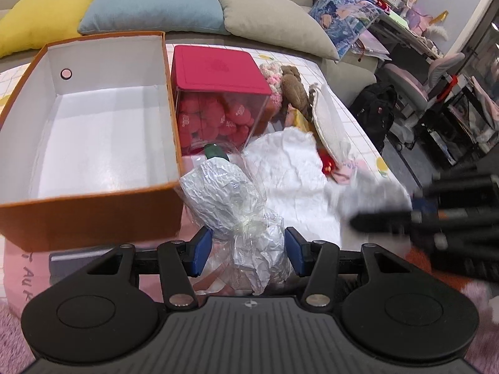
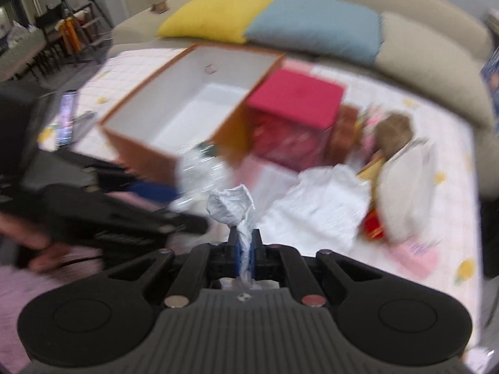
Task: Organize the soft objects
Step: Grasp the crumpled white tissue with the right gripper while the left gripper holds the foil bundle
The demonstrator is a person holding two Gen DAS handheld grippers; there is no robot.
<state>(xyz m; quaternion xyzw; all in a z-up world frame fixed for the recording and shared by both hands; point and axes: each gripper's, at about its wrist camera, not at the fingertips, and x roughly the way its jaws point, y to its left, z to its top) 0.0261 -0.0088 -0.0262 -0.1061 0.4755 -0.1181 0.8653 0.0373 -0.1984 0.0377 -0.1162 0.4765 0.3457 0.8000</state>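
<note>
My left gripper [image 1: 248,246] is open, its blue pads either side of a crinkled clear-and-white wrapped bundle [image 1: 230,199] with a green tip, which lies beside the orange box. The open orange box [image 1: 90,118] with a white inside is empty. My right gripper [image 2: 246,251] is shut on a strip of white tissue paper [image 2: 232,207] that bunches above its fingers. The right gripper shows blurred in the left wrist view [image 1: 436,218]. A crumpled white paper sheet [image 1: 290,168] lies on the low table.
A red-lidded clear box [image 1: 218,99] of red plush hearts stands right of the orange box. A brown plush bear [image 1: 293,87], a pink knitted item [image 1: 271,78] and a white pouch [image 1: 327,121] lie behind the paper. Yellow, blue and beige cushions [image 1: 149,3] line the sofa. A phone [image 2: 65,118] lies far left.
</note>
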